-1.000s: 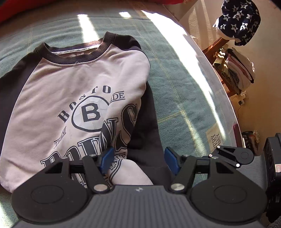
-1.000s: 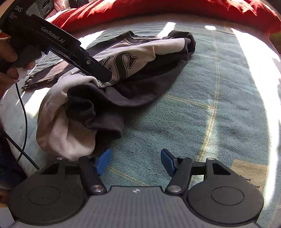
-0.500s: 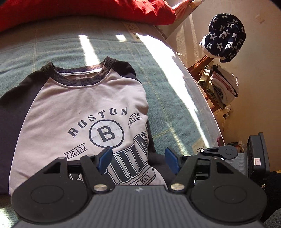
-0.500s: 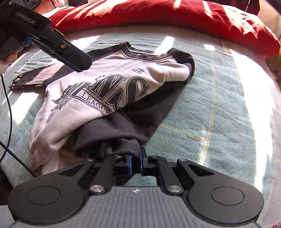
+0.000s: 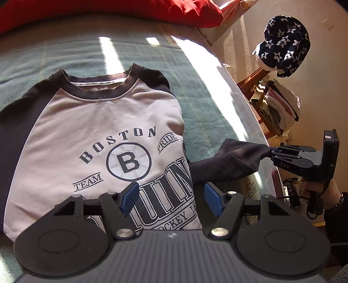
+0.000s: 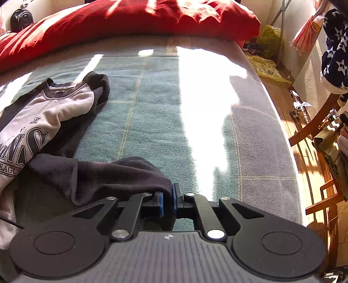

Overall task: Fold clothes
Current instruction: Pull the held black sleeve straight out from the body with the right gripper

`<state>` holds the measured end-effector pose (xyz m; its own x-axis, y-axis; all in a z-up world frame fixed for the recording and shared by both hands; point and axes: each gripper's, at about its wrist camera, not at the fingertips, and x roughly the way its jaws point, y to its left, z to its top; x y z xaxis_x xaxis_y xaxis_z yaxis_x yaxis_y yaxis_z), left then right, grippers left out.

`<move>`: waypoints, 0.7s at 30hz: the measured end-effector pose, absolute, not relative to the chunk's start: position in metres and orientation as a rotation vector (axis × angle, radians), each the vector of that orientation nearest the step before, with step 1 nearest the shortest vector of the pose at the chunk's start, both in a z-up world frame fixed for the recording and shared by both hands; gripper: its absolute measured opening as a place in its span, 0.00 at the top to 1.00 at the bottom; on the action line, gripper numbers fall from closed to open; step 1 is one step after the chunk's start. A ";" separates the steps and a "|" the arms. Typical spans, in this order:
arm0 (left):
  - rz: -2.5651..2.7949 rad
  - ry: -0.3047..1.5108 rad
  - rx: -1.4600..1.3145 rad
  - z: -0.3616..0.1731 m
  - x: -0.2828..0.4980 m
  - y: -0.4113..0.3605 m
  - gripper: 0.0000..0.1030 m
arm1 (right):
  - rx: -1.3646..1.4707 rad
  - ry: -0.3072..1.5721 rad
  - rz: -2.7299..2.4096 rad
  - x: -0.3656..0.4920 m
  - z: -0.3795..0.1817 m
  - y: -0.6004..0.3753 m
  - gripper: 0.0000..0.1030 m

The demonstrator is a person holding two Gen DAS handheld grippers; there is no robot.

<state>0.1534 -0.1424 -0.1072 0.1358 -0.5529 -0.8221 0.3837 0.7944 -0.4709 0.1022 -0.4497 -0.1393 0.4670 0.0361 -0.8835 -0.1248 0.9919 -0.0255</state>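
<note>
A bed [image 6: 152, 104] covered with a green checked blanket takes up most of both views, with a red pillow [image 6: 130, 19] along its far edge. On the blanket a sweatshirt [image 5: 104, 135] is laid face up, collar toward the pillow, its grey printed front mostly flat — the dark left sleeve is spread out at the side. The dark right sleeve [image 5: 230, 159] is drawn out sideways from under the body toward the bed's edge, and its cuff is pinched between the blue pads of the right gripper [image 6: 167, 201], which is clenched on the cloth. The left gripper [image 5: 171, 196] is held above the lower hem with its fingers spread apart and nothing between them.

The step in hand is judged to be the handling of the right sleeve: it is being pulled clear and straight. A sleeve stretched out like this would suit either a final smoothing before the folds or the start of the sleeve fold itself. Whichever applies, the cuff must be kept gripped and the sleeve taut, while the body is kept from dragging — a steadying press by the free gripper near the hem would serve.
</note>
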 end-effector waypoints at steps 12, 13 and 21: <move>-0.657 1.268 -0.142 -0.105 0.148 -0.157 0.36 | -0.070 1.157 -0.065 0.112 -0.145 -0.543 0.92; -0.655 1.267 -0.140 -0.104 0.148 -0.158 0.36 | -0.056 1.165 -0.074 0.113 -0.146 -0.550 0.92; -0.657 1.257 -0.106 -0.101 0.146 -0.174 0.36 | 0.212 1.138 -0.105 0.108 -0.157 -0.585 0.71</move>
